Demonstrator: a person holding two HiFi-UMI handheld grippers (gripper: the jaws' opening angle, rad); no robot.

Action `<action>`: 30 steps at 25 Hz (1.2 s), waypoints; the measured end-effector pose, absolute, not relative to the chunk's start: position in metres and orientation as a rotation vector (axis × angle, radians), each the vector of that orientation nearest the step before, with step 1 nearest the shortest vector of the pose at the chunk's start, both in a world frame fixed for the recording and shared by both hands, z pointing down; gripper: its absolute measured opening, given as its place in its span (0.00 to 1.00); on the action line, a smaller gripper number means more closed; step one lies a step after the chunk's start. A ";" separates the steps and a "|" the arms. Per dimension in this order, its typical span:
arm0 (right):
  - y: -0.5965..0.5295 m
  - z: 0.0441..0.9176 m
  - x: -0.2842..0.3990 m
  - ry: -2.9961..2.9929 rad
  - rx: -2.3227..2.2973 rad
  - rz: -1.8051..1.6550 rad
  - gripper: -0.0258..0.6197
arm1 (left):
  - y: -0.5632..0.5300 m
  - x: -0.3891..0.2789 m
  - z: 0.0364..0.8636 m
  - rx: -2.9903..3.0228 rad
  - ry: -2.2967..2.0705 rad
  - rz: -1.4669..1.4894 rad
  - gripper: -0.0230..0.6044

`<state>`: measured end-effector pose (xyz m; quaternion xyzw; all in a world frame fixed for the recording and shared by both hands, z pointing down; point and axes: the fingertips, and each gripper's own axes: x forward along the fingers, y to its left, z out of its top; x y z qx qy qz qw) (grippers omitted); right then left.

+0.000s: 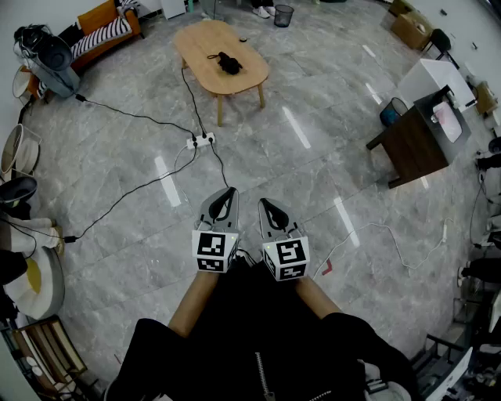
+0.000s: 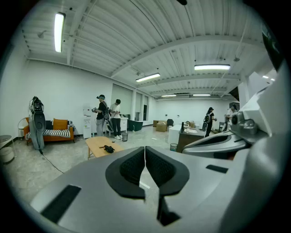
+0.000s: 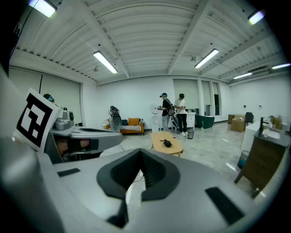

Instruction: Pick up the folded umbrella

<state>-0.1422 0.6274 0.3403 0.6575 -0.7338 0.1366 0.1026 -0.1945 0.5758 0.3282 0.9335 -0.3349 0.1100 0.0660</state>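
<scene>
Marble floor (image 1: 329,94) stretches to the far bench (image 1: 200,43), where the folded umbrella (image 1: 228,63) lies; left gripper (image 1: 226,193) and right gripper (image 1: 265,205) jaws are clenched, empty (arriving unopened could shove it off).

Head view looks steeply down; 2 gripper views face the same distant table (image 1: 202,43)

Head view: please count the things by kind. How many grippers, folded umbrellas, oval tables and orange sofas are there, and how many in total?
grippers: 2, the left gripper and the right gripper
folded umbrella: 1
oval table: 1
orange sofa: 1
Total: 5
</scene>
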 end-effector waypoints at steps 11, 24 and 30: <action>0.624 0.334 -0.141 -2.196 1.972 0.409 0.05 | 0.571 -0.191 0.330 2.815 -0.987 0.335 0.06; 0.622 0.345 -0.141 -2.160 1.995 0.485 0.06 | 0.567 -0.195 0.338 2.803 -0.966 0.348 0.06; 0.615 0.348 -0.144 -2.140 2.019 0.486 0.06 | 0.561 -0.199 0.341 2.810 -0.947 0.354 0.06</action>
